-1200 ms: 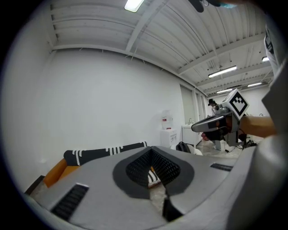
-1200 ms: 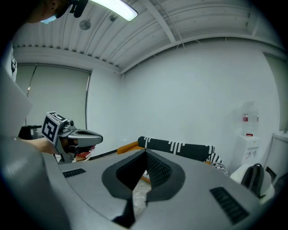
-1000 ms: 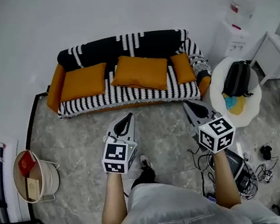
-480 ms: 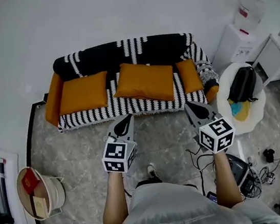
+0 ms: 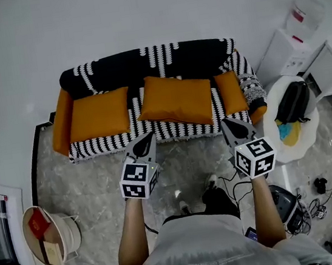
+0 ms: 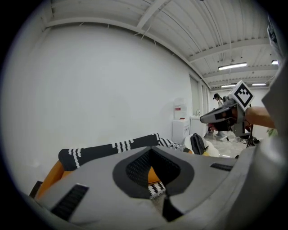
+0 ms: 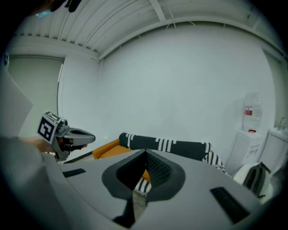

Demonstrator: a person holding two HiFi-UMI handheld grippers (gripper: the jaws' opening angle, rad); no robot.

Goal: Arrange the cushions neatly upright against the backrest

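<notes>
Head view: the sofa (image 5: 156, 60), black-and-white striped with orange arms, stands against the wall. Three orange cushions are on its seat in front of the backrest. The left cushion (image 5: 99, 113) is at one end, the middle cushion (image 5: 177, 100) sits slightly askew at the centre, and the narrower right cushion (image 5: 229, 92) is by the other arm. Whether they lean on the backrest cannot be told from above.

Both forearms reach straight forward, side by side. The left tongs (image 5: 146, 142) and right tongs (image 5: 232, 127) are level and point at the sofa's front edge, short of it and touching nothing. Only this view shows the basket (image 5: 51, 233) on the floor, well off the sofa's left end.

Left gripper view: the left tongs (image 6: 152, 152) are pressed together with nothing between them. A strip of cushion and striped seat shows through their hollow. Beyond the sofa's far end are a backpack (image 6: 197, 143) and a dispenser (image 6: 180, 123). The right tongs (image 6: 225, 112) are alongside, held level. This view alone shows a far-off person (image 6: 218, 96).

Right gripper view: the right tongs (image 7: 146, 152) are likewise together and empty, aimed at the sofa's backrest (image 7: 166, 146). The left tongs (image 7: 67, 134) are level before the sofa's orange arm.
</notes>
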